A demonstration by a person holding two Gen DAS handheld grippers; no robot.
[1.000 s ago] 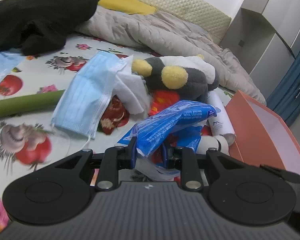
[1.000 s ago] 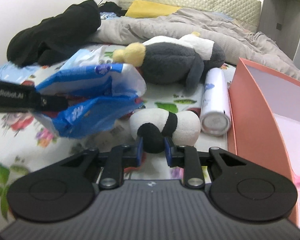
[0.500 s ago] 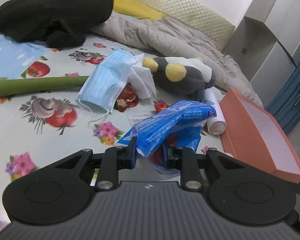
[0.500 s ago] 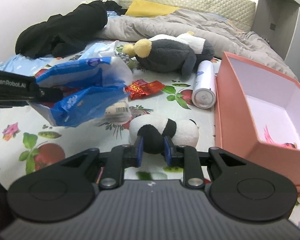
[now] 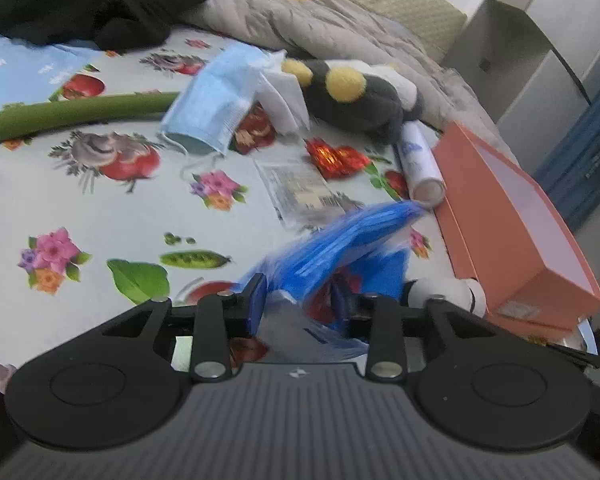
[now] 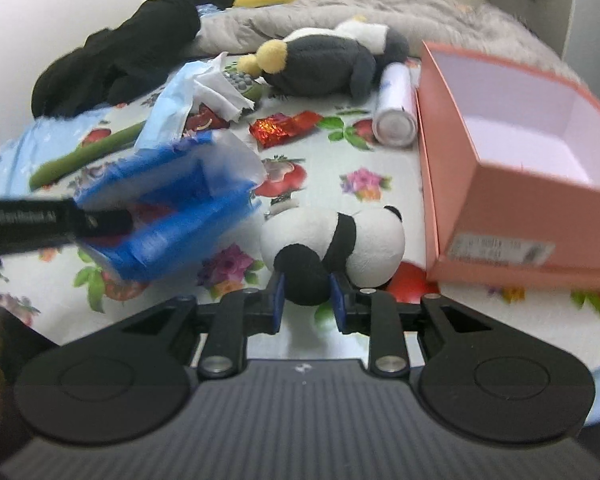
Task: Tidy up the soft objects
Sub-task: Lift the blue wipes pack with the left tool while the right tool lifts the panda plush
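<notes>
The small black-and-white panda plush (image 6: 336,240) sits pinched in your right gripper (image 6: 307,304), the open salmon cardboard box (image 6: 512,216) at two o'clock, while your left gripper (image 5: 302,300) clamps the crinkled blue plastic packet (image 5: 340,248).

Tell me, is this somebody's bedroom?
Most likely yes, a bedroom. Things lie on a bed with a flowery sheet, a rumpled grey quilt and a padded headboard behind it. Stuffed toys like the little panda fit that too.
</notes>
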